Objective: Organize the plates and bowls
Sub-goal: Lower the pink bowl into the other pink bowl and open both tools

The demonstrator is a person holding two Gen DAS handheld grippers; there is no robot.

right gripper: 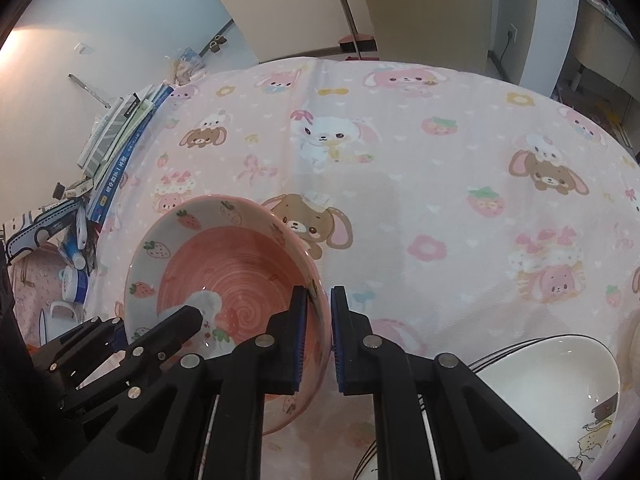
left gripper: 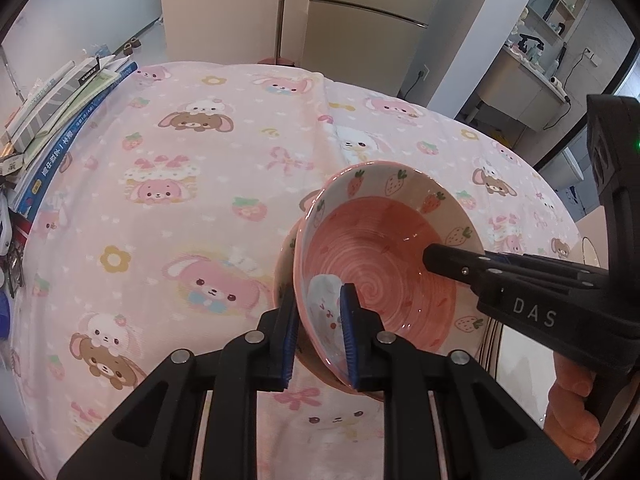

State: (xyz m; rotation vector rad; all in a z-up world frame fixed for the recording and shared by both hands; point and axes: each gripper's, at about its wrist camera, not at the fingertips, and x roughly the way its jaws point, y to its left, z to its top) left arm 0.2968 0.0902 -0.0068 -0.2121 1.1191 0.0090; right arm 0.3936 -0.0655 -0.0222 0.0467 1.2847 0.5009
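A pink bowl with a spiral centre and strawberry rim is held tilted above the pink cartoon tablecloth. My left gripper is shut on its near rim, one blue pad inside and one outside. A second rim edge shows just behind the bowl on the left. My right gripper reaches in from the right, one finger inside the bowl. In the right wrist view the same bowl has its right rim between my right gripper's pads, which pinch it. The left gripper holds the opposite rim.
White bowls with dark rim lines sit at the lower right near the table edge. A stack of books and papers lies along the left side of the table. A fridge stands behind the table.
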